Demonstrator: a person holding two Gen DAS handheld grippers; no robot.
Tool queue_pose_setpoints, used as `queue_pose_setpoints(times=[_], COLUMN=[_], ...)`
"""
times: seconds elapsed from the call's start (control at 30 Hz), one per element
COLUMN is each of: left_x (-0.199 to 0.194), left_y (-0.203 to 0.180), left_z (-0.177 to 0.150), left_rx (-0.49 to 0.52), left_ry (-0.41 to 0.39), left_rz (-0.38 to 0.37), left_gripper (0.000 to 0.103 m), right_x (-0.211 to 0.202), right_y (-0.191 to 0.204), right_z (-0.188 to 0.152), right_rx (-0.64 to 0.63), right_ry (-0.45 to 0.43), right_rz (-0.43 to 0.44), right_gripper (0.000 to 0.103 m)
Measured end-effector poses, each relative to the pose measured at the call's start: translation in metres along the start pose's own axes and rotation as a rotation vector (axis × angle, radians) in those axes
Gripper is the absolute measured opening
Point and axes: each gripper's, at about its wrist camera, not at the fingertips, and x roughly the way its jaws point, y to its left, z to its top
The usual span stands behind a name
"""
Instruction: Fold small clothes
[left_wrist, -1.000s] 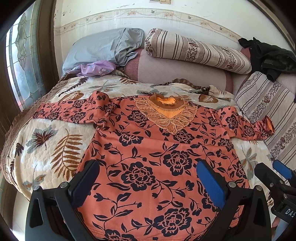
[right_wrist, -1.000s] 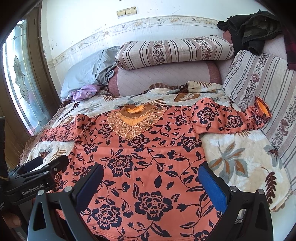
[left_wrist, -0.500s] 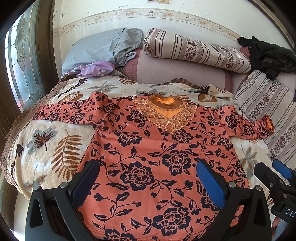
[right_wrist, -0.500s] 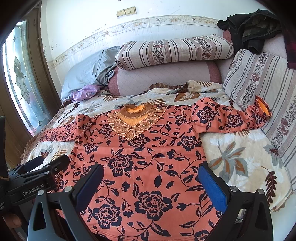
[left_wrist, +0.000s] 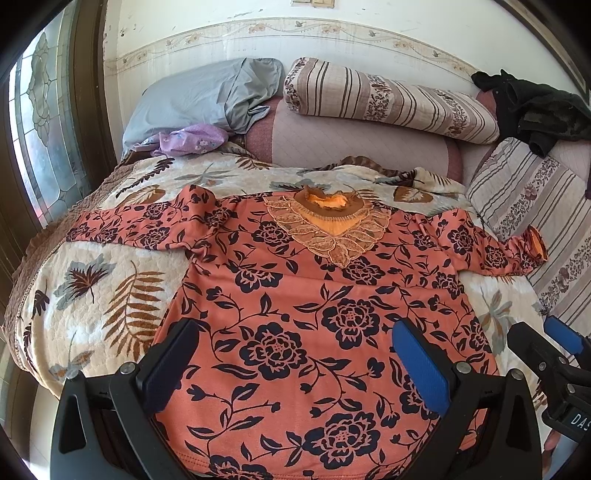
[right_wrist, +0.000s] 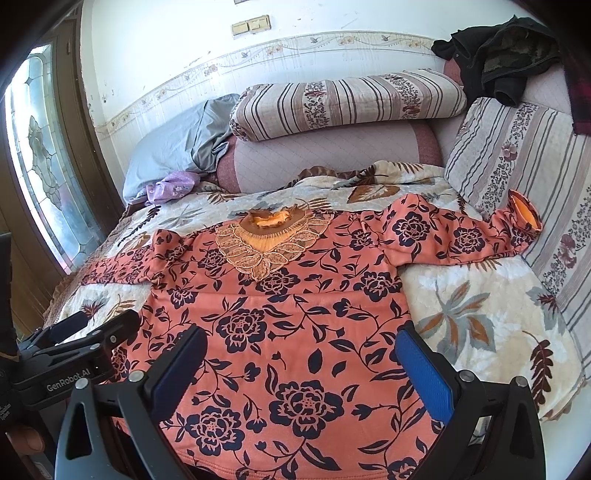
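Two tongs, both spread wide and holding nothing: left tongs (left_wrist: 295, 354) and right tongs (right_wrist: 301, 358) hover side by side over the hem end of the orange floral top (left_wrist: 317, 314), fingers pointing up the bed toward the collar. Top lies flat, face up, on the leaf-print quilt (left_wrist: 99, 295), sleeves out to both sides; right cuff (right_wrist: 524, 218) rests up against the striped cushion (right_wrist: 535, 166). Fabric looks like soft, light knit, probably a bit fleecy inside; it will drape and bunch, not slide. Best grips: hem corners or a sleeve near the cuff, pinching one thin edge. Height above cloth is hard to judge through the fisheye.
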Motion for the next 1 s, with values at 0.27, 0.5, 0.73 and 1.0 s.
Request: queue_pose_setpoints(times=[0.27, 0.5, 0.73, 1.0], left_x=[0.009, 0.041, 0.069, 0.084], left_y=[0.005, 0.033, 0.041, 0.028], left_z=[-0.004, -0.024, -0.041, -0.045], left_rx=[-0.017, -0.087, -0.081, -0.018], left_ry=[0.027, 0.126, 0.2, 0.239], left_rz=[-0.007, 0.04, 0.102, 0.136], left_gripper=[0.103, 0.103, 0.103, 0.103], right_x=[0.006, 0.021, 0.031, 0.021], right_y=[-0.007, -0.044, -0.104, -0.186], right_z=[-0.004, -0.025, -0.047, -0.067], right_rx=[0.022, 0.136, 0.317, 0.466], right_ry=[0.02, 0.08, 0.09, -0.001], right_rz=[0.022, 0.075, 0.138, 0.073], right_gripper=[0.103, 0.103, 0.103, 0.101])
